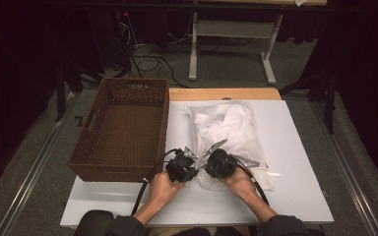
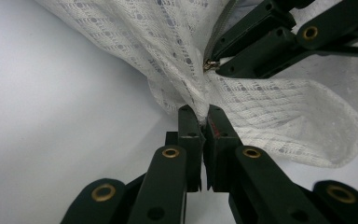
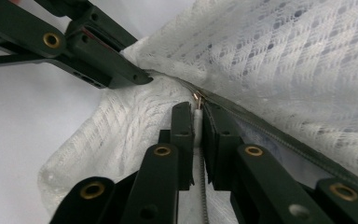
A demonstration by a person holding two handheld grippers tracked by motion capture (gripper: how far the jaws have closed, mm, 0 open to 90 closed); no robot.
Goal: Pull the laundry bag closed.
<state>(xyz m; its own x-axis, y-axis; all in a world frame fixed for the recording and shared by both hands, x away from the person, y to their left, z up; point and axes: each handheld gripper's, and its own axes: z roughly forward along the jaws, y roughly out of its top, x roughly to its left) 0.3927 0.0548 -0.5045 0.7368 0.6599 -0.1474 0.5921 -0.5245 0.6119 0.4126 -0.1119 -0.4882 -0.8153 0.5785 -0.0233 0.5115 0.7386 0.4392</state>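
A white mesh bag [image 1: 226,128] with a zipper lies on the white table [image 1: 300,162]. My left gripper [image 1: 196,164] is at the bag's near left corner, shut on a pinch of the mesh bag [image 2: 279,107], as the left gripper view shows at its tips [image 2: 204,112]. My right gripper [image 1: 204,164] comes in beside it, tip to tip. In the right gripper view its jaws [image 3: 198,109] are shut on the white zipper pull [image 3: 198,122], with the zipper track [image 3: 270,130] running off to the right. The left gripper [image 3: 142,77] sits just beyond.
A brown woven basket [image 1: 118,172], with nothing inside, stands on the table's left side, overhanging the edge. A wooden strip [image 1: 226,93] runs along the far edge. Desk legs [image 1: 193,54] and cables stand on the floor behind.
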